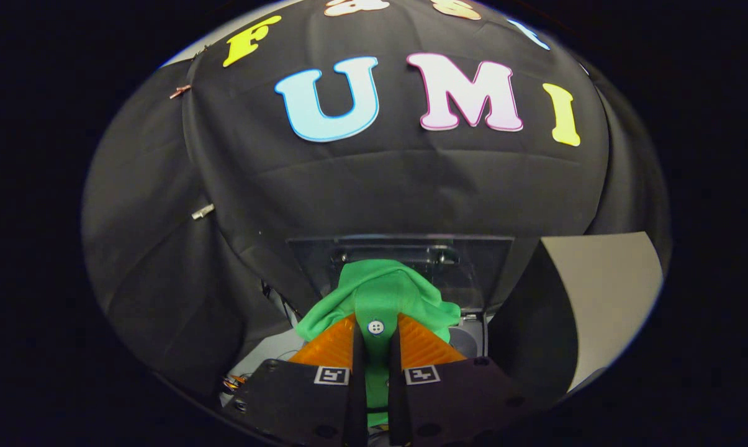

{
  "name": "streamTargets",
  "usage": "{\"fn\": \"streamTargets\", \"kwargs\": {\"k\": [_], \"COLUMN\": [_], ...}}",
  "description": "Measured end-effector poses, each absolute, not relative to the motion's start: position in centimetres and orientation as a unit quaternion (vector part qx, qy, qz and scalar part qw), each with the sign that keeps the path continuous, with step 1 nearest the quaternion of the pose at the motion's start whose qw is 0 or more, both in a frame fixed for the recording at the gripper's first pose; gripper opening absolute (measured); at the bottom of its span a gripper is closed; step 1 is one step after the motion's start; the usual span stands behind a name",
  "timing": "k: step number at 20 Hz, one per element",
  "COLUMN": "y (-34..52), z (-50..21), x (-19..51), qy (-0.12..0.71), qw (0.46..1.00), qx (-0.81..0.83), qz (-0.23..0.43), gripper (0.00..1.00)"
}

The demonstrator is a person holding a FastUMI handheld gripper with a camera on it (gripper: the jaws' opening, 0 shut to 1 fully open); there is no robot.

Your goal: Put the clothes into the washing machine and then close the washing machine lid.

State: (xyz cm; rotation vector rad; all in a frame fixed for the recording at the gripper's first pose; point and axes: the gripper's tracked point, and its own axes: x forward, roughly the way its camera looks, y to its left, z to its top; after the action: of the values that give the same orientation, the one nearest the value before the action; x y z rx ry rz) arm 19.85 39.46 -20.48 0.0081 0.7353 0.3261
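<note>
With my gripper (375, 335) clamped narrow on the green buttoned garment (380, 292), which bunches just ahead of my fingers above the washing machine (473, 335) and before its raised lid (405, 251), I should lower it well inside the tub before letting go.

The gripper (375, 347) pinches a green garment (380, 295) (white button showing) between both fingers (330, 344), seemingly above the washing machine's raised lid (473, 261).
</note>
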Motion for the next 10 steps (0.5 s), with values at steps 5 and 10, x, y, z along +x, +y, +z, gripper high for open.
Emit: {"fn": "streamTargets", "kwargs": {"k": [5,10], "y": [39.0,38.9], "z": [-29.2,-35.6], "x": [20.9,22.3], "qy": [0.385,0.403], "qw": [0.912,0.905], "qx": [-0.009,-0.03], "qz": [0.144,0.134], "gripper": [0.18,0.18]}}
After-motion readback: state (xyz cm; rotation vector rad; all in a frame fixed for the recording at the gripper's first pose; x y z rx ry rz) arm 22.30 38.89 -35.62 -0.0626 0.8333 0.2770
